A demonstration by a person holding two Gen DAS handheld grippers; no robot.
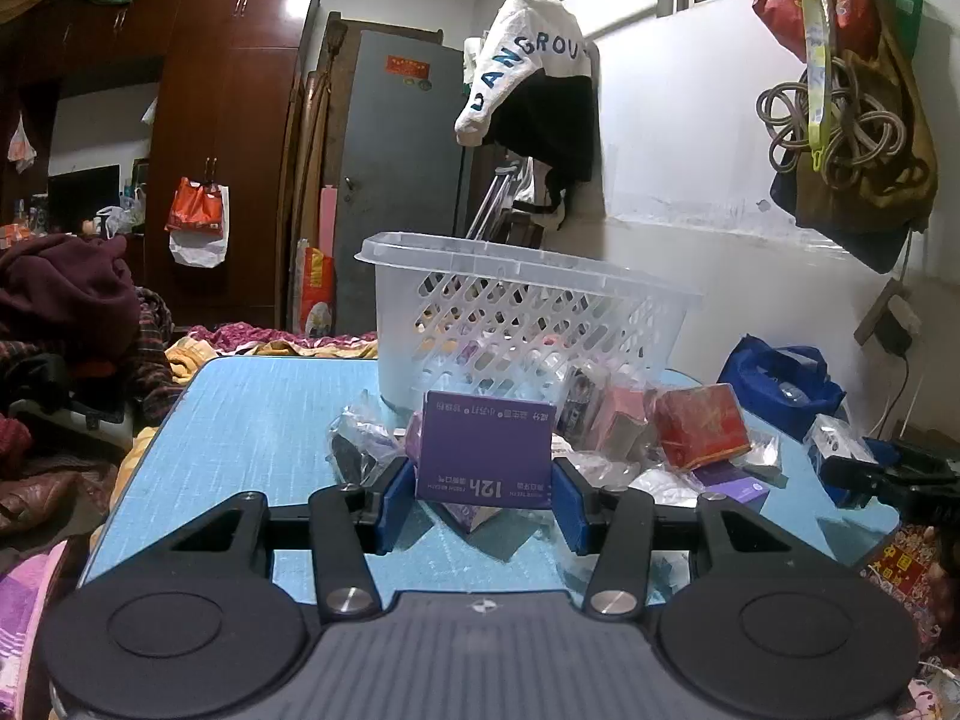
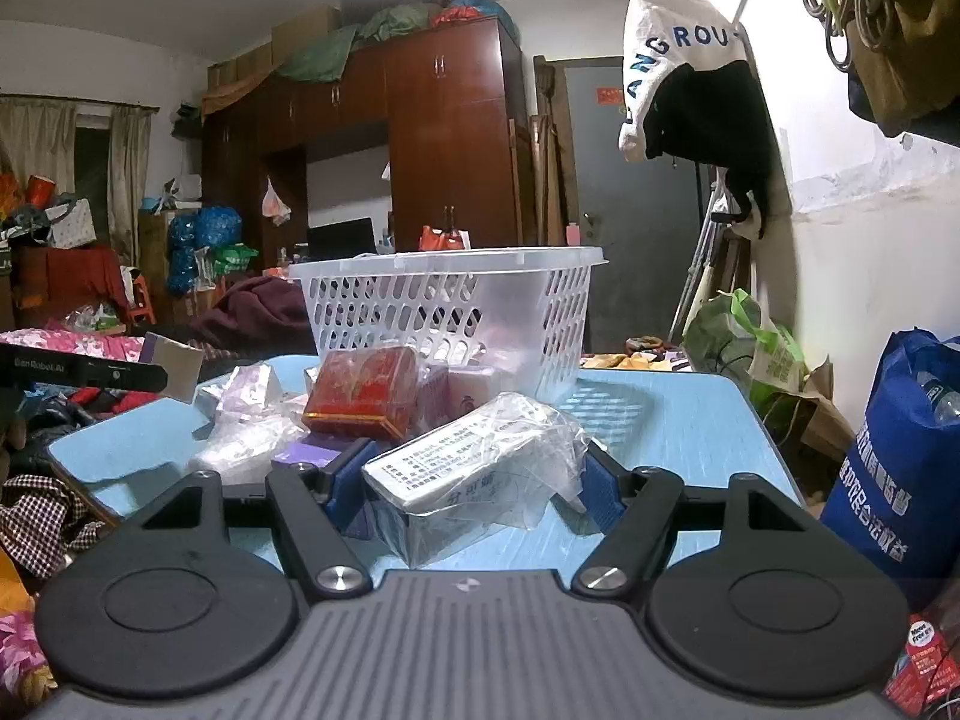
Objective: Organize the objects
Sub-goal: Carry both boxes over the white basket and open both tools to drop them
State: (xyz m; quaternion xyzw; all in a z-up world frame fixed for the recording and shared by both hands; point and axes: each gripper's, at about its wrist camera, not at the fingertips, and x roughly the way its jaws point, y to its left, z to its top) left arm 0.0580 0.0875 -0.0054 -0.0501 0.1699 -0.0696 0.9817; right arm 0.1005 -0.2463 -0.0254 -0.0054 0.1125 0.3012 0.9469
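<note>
Left gripper (image 1: 483,486) pinching purple box (image 1: 485,450), lifted

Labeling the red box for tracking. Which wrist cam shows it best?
Right wrist view: the red box sits near centre in front of the white basket, top and front faces visible, only plastic wrap over it. Left wrist view shows it off to the right, smaller, tilted, partly hidden among the clutter.
</note>
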